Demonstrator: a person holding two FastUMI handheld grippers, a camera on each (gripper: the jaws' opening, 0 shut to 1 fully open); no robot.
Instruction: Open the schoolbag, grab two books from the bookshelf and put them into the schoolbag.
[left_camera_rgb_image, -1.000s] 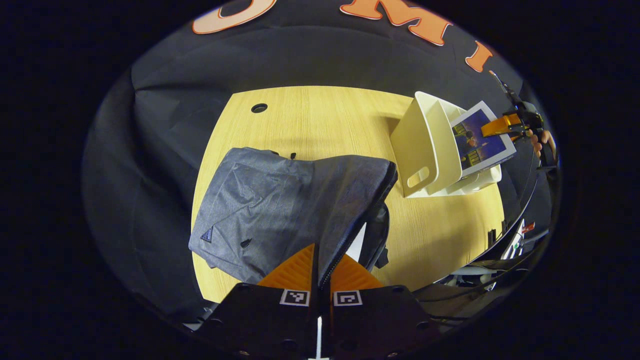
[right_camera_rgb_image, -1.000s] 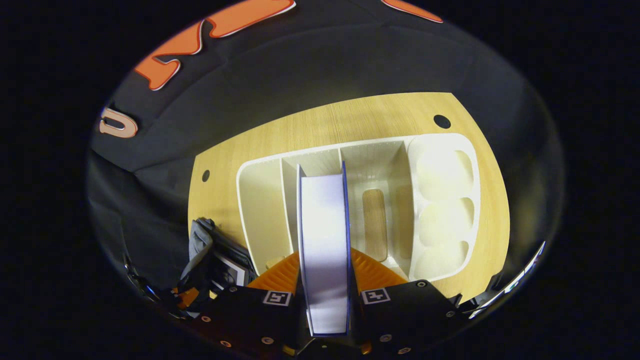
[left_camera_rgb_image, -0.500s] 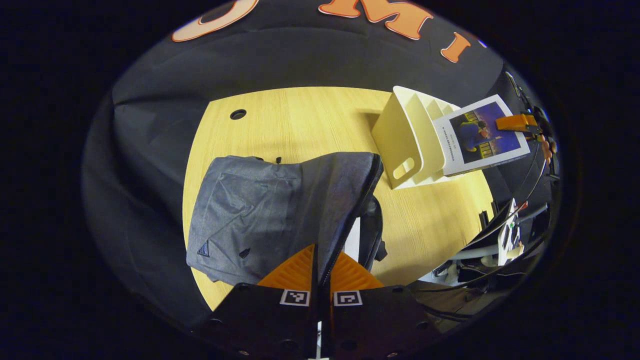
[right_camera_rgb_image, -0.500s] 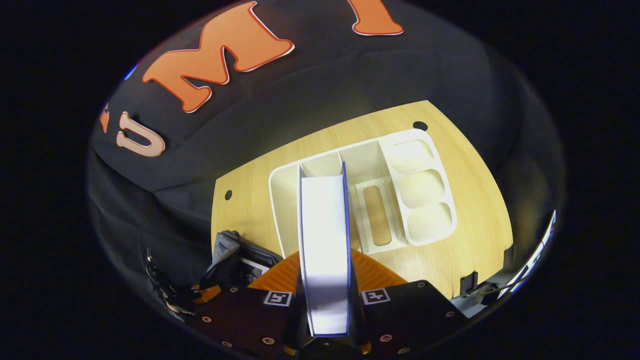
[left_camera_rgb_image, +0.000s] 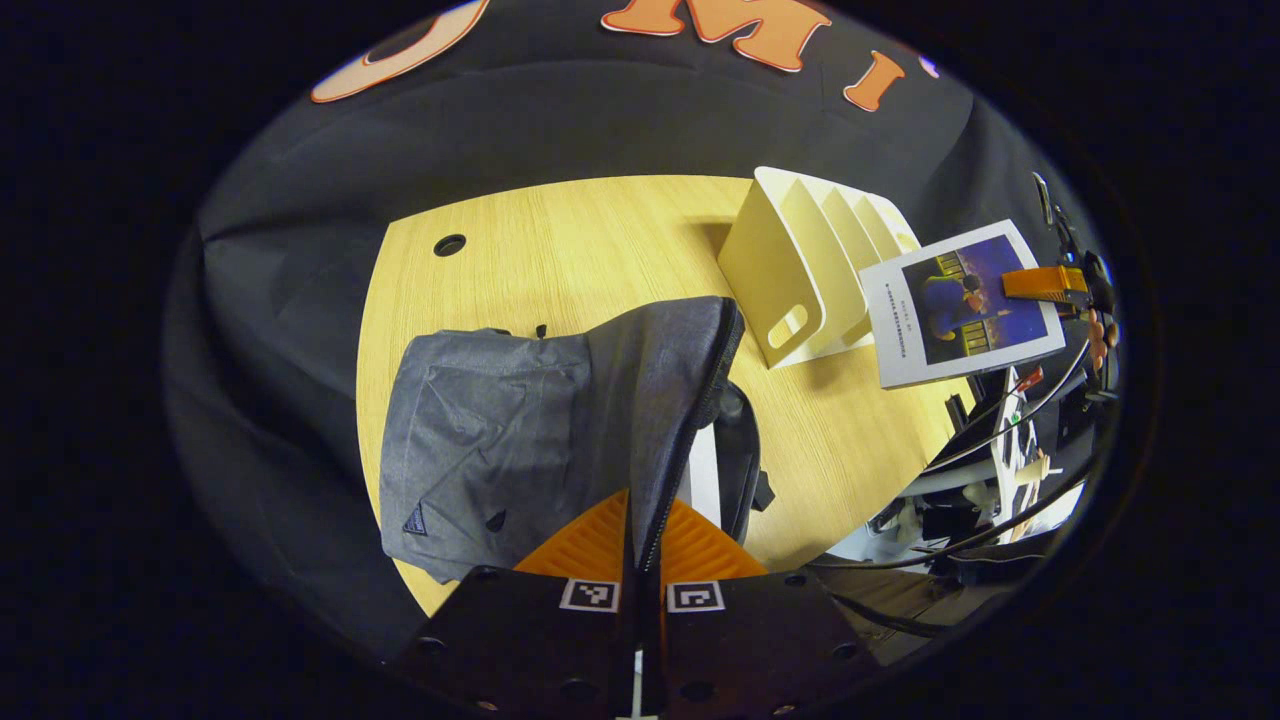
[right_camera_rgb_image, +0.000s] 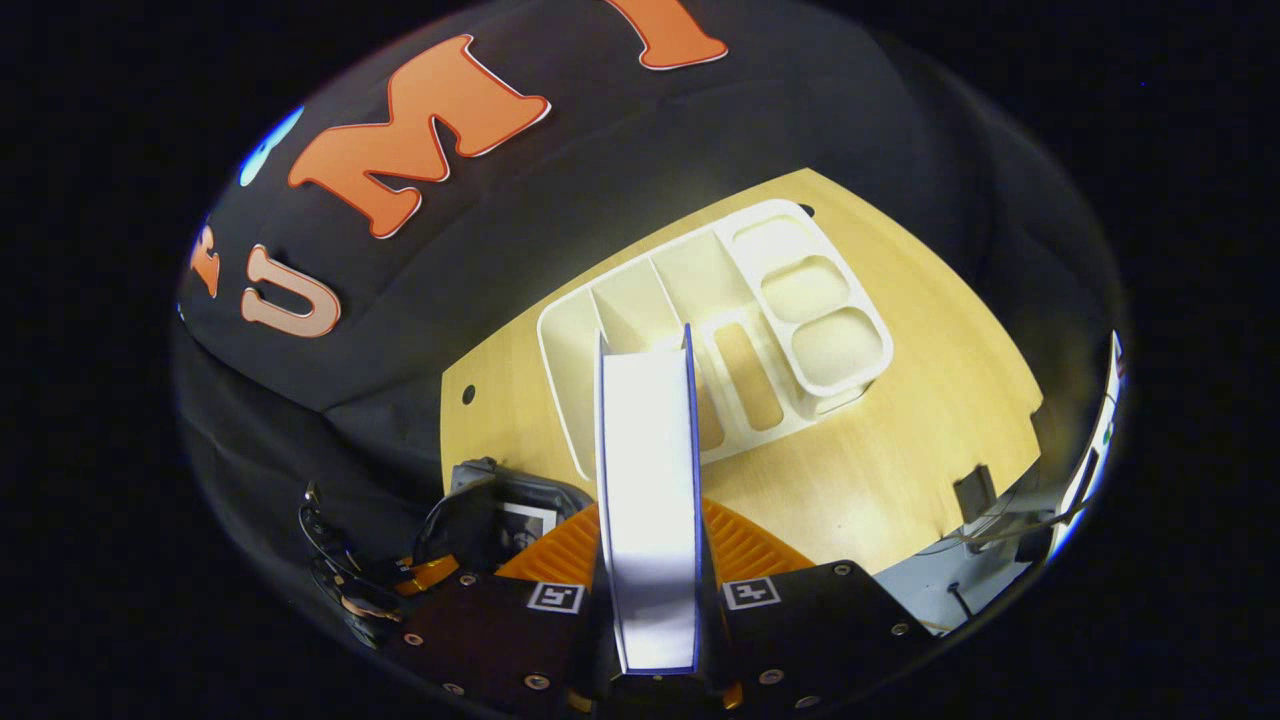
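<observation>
While left gripper (left_camera_rgb_image: 640, 520) pinches open schoolbag (left_camera_rgb_image: 520, 420) flap, right gripper (right_camera_rgb_image: 650, 540) clamps book (right_camera_rgb_image: 650, 480) above bookshelf (right_camera_rgb_image: 700, 330).

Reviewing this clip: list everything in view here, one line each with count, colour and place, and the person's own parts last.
Schoolbag: one, grey, on the table's left part, its flap edge lifted.
Book: one, blue picture cover with white border, held in the air in front of the bookshelf; edge-on in the right gripper view.
Book inside the schoolbag: one, white edge visible in the opening.
Bookshelf: one, cream white, at the table's far right, slots empty.
Table: one, light wood, with a round hole.
Left gripper: one, shut on the schoolbag's flap edge.
Right gripper: one, shut on the book.
Hand: one, holding the right gripper.
</observation>
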